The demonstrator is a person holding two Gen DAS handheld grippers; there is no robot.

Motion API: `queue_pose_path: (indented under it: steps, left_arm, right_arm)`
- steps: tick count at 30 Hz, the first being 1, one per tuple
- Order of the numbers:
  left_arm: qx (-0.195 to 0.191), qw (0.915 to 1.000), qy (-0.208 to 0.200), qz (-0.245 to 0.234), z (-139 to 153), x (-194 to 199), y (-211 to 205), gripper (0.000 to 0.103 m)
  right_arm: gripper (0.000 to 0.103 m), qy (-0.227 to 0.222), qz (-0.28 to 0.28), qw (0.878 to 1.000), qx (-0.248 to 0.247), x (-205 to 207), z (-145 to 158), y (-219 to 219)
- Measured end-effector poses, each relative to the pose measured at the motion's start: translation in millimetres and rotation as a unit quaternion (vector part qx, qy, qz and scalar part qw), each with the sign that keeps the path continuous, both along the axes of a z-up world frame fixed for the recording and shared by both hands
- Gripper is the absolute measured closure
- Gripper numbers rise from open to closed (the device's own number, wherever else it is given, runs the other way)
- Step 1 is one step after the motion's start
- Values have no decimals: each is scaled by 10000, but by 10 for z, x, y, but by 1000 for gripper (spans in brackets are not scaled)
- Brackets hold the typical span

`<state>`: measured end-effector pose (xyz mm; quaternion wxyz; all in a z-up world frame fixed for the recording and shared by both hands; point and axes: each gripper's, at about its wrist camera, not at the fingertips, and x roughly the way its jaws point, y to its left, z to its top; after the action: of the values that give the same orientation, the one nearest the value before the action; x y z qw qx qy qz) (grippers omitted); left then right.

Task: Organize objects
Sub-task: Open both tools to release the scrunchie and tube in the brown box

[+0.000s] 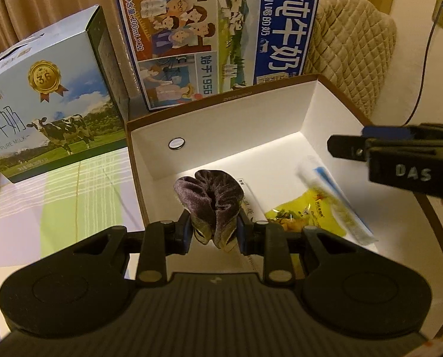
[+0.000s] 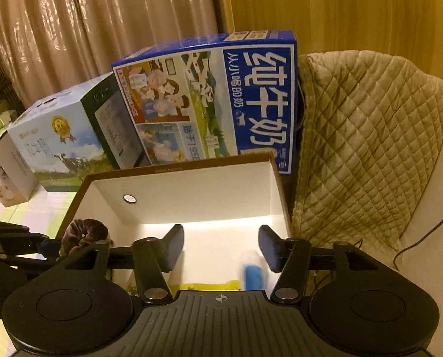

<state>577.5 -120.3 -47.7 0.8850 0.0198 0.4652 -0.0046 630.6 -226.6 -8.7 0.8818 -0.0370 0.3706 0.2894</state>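
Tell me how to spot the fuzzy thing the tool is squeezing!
Find the big white box with brown edges, in front of the two milk cartons. At its near left corner the left tool pinches a scrunchie. It is soft, purple velvet, unlike the flat yellow packet lying inside.

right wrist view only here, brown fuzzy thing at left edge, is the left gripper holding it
Observer: Yes, the left gripper is shut on that velvet scrunchie, over the white box.
Operator: whats the yellow strip low in my view
Observer: A yellow snack packet on the box floor, with a blurred blue and white tube across it.
Operator: anything else in there
Observer: A white paper packet beside the yellow one, partly under the scrunchie.
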Motion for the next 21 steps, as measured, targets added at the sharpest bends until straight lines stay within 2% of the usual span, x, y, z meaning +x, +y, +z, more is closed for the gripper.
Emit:
queue_pose_path:
  steps: [8, 11, 13, 21]
  left_arm:
    - [21, 10000, -36, 7, -21, 8, 22, 72]
    - [7, 9999, -97, -33, -3, -19, 18, 56]
    - [21, 9998, -162, -84, 20, -49, 8, 41]
    - [-56, 9997, -219, -109, 104, -189, 40, 36]
  right_arm:
    - [37, 105, 136, 9998, -79, -167, -1, -78]
    - [32, 158, 142, 9996, -178, -253, -12, -114]
    - [30, 165, 175, 9994, -262, -316, -14, -129]
    - [26, 190, 160, 9991, -332, -514, 10, -244]
